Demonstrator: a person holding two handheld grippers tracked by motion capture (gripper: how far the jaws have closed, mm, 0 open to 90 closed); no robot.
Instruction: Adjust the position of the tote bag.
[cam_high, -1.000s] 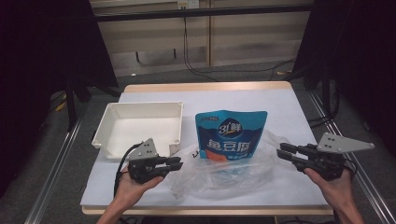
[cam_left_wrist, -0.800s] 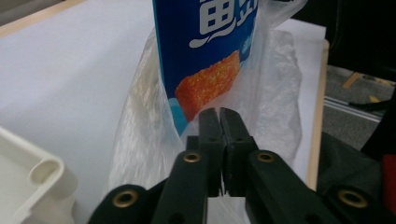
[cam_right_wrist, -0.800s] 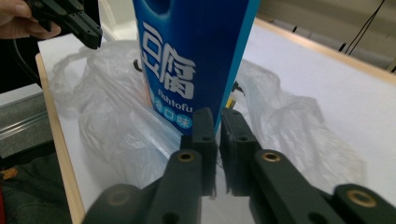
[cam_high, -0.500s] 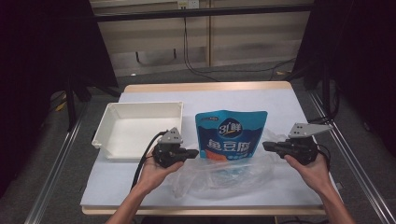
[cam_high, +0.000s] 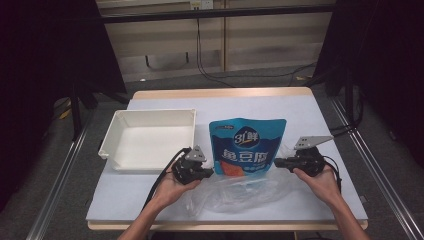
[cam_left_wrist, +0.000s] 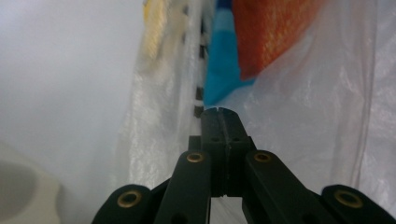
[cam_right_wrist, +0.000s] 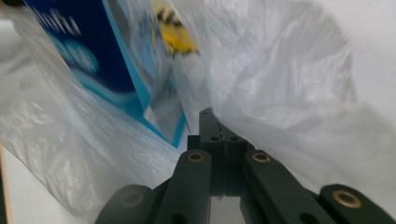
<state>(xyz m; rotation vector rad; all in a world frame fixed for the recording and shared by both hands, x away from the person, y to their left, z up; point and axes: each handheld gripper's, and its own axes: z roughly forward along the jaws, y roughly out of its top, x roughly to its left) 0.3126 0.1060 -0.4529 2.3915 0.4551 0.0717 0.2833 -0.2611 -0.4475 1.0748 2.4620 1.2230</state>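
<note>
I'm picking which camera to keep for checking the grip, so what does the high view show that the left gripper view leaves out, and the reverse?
High view alone: the white tray on the pale blue table cover, the whole blue snack pouch with its top standing out of the clear plastic bag, both hands, and the right gripper at the bag's other side.

Left gripper view alone: the left gripper with its jaws pressed together, against the bag's film.

Shared: the left gripper, the bag and the pouch's blue and orange print.
</note>
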